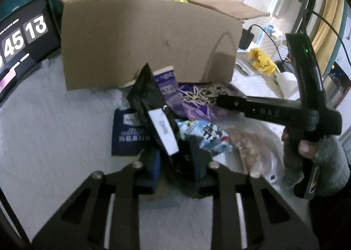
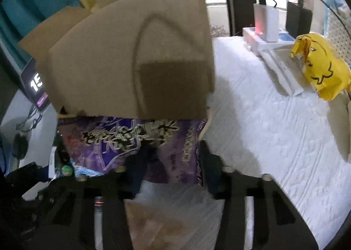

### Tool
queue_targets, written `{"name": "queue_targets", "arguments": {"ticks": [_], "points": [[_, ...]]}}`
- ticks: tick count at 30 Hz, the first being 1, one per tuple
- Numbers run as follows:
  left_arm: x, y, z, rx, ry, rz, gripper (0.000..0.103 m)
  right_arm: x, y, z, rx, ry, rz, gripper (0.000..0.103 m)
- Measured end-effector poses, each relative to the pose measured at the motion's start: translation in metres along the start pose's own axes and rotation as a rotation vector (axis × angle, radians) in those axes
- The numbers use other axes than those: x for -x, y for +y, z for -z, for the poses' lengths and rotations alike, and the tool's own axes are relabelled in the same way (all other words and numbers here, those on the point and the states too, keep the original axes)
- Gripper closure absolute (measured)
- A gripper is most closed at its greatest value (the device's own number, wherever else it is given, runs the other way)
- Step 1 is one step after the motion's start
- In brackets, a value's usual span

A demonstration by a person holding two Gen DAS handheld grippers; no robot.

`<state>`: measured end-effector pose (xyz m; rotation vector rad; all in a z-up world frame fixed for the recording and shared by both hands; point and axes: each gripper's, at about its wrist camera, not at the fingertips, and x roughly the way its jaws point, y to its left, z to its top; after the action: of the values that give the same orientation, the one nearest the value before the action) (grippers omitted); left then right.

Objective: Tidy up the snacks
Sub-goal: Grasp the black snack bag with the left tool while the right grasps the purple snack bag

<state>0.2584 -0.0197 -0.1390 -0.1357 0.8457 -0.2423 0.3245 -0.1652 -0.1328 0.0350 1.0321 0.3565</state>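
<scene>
Snack pile at foot of cardboard box [image 1: 140, 43], presumably awaiting sorting into it: black packet [image 1: 153, 113] pinched upright in left gripper [image 1: 173, 162], purple bag [image 2: 131, 146] clamped at near edge by right gripper [image 2: 173, 162], both apparently ready for lifting.

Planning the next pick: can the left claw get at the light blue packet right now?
Probably not yet: the left claw is shut on the black packet, though the light blue packet lies in the open beside it.
</scene>
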Motion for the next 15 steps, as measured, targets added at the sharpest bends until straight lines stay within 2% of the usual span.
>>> {"name": "queue_targets", "arguments": {"ticks": [1,4,9,15], "points": [[0.003,0.0,0.001,0.0,-0.006,0.002,0.081,0.001,0.003,0.002,0.015,-0.002,0.006,0.076],[0.013,-0.001,0.003,-0.006,-0.021,0.009,0.085,0.005,0.015,0.008,0.039,-0.009,-0.005,0.084],[0.027,0.001,0.008,-0.012,-0.039,0.015,0.089,0.027,0.018,0.018,0.077,-0.034,0.003,0.086],[0.047,0.006,0.018,-0.011,-0.058,0.025,0.09,0.057,0.028,0.031,0.106,-0.064,0.031,0.086]]}}
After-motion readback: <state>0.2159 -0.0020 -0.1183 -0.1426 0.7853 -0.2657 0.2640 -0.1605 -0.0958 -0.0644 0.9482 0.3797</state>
